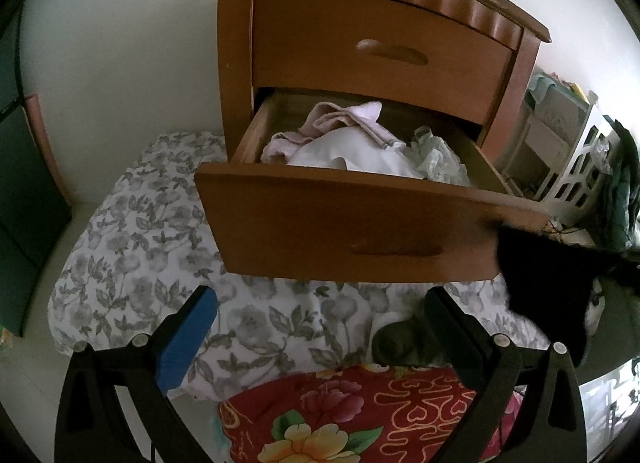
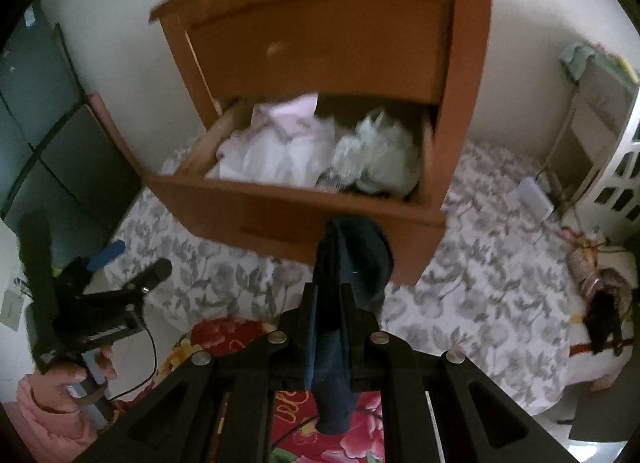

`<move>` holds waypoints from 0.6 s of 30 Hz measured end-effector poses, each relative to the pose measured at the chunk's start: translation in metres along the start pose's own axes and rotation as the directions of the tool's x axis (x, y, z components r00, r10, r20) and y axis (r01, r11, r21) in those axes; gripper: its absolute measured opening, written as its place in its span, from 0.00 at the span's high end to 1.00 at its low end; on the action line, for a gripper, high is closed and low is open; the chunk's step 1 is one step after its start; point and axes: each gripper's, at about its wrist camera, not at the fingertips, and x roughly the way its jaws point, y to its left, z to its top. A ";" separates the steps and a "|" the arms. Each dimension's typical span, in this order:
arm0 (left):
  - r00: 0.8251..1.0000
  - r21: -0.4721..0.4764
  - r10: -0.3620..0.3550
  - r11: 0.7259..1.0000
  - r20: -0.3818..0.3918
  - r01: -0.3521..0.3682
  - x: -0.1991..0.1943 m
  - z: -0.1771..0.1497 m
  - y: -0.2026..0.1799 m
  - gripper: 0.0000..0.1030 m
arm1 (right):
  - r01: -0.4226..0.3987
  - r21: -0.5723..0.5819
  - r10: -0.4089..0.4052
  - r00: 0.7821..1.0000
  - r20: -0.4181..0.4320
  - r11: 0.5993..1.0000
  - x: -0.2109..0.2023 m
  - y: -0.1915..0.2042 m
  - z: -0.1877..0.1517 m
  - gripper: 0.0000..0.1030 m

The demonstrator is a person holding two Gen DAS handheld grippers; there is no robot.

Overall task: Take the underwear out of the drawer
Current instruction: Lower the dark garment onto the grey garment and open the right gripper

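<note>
Right wrist view: your right claw (image 2: 330,263) pinched dark underwear (image 2: 360,255) before open drawer (image 2: 296,203); your left claw (image 1: 320,303) spread, empty.

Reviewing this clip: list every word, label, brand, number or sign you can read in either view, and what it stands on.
Nothing here reads as text.
Red floral quilt: yellow ornamental curls and script-like marks, not readable as words.
Wooden nightstand, open drawer: no labels.
Left gripper, right gripper: no visible markings.
Right wrist view is blurred.
</note>
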 end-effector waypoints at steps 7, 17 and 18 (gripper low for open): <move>1.000 -0.012 0.003 1.000 -0.011 -0.003 0.003 -0.002 0.004 0.00 | -0.015 0.013 0.016 0.995 -0.102 1.000 0.051 0.014 -0.003 0.89; 1.000 -0.016 0.003 1.000 -0.025 -0.003 0.008 -0.003 0.007 0.00 | 0.009 0.023 -0.005 0.988 -0.157 1.000 0.086 0.023 0.003 0.89; 1.000 -0.014 0.002 1.000 -0.027 -0.003 0.008 -0.003 0.007 0.00 | 0.010 0.022 -0.006 0.987 -0.161 1.000 0.090 0.024 0.003 0.89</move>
